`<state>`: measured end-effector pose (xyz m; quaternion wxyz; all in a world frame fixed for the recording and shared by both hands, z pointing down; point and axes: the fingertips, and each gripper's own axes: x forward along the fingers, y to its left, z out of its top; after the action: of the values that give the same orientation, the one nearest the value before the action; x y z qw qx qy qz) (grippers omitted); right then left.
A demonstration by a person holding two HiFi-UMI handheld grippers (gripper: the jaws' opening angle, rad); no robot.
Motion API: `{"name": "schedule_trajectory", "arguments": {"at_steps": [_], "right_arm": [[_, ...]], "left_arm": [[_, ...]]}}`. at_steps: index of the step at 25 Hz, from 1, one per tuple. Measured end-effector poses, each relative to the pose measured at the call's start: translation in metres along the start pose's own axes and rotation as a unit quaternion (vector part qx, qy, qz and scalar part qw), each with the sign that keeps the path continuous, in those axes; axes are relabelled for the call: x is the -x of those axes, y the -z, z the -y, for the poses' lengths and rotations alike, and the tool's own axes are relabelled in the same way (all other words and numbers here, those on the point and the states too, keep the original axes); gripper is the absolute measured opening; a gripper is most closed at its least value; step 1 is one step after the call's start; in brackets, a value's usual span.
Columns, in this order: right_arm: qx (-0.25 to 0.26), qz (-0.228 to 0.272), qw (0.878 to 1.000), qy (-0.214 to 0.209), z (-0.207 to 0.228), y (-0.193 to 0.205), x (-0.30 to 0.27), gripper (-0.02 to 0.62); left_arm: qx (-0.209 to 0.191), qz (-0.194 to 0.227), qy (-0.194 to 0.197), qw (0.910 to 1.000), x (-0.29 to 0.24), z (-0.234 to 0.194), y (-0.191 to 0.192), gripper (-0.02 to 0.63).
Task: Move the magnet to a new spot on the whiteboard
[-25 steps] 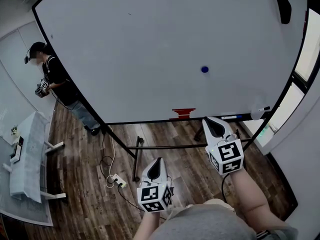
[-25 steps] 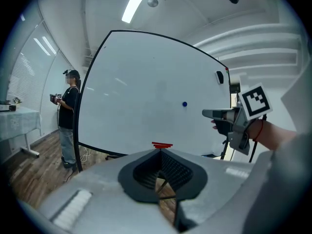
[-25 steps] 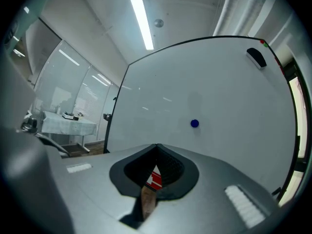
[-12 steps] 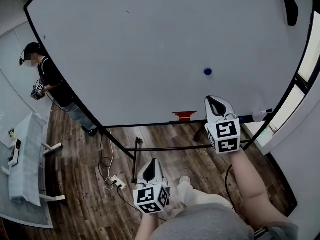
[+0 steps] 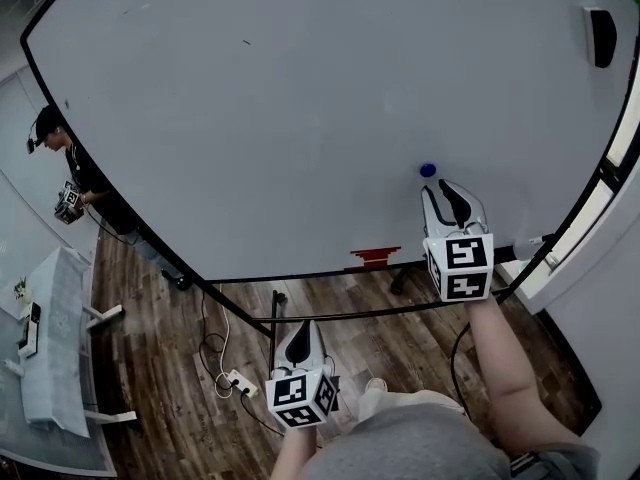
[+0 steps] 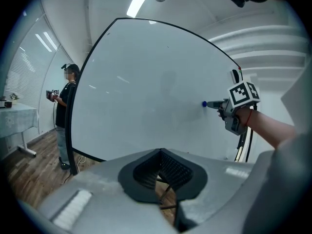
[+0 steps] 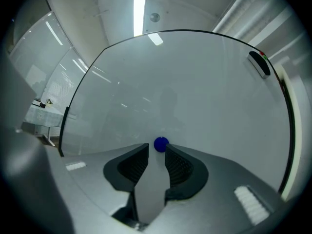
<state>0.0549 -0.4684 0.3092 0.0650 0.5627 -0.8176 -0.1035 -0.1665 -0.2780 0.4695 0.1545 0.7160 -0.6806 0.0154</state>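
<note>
One risk: right gripper [image 7: 157, 151] fingers just opened, magnet [image 7: 161, 144] at tips, ungripped; closing off-centre could skid it along whiteboard [image 7: 195, 96]. Left gripper [image 6: 161, 152] fingers closed, empty.

— What does the whiteboard [image 5: 300, 118] carry?
— A blue magnet [image 5: 428, 170] low on its right half, a black eraser [image 5: 600, 37] near its top right corner, and a red object [image 5: 375, 257] on its bottom edge.
— And beneath the whiteboard?
— A wooden floor [image 5: 170, 368], with a white power strip [image 5: 240, 383] lying beside the whiteboard's black stand [image 5: 274, 333].
</note>
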Motion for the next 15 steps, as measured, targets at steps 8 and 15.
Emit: {"name": "schedule_trajectory", "arguments": {"at_steps": [8,15], "right_arm": [[0.009,-0.006,0.999,0.032,0.01,-0.001,-0.027,0.137],[0.005,-0.001,0.999,0.049,0.008,-0.004,-0.036,0.132]], "left_arm": [[-0.012,-0.009,0.03,0.9994,-0.035,0.001,-0.013,0.005],[-0.023,-0.017,0.036,0.9989,-0.048,-0.011,-0.011,0.005]]}}
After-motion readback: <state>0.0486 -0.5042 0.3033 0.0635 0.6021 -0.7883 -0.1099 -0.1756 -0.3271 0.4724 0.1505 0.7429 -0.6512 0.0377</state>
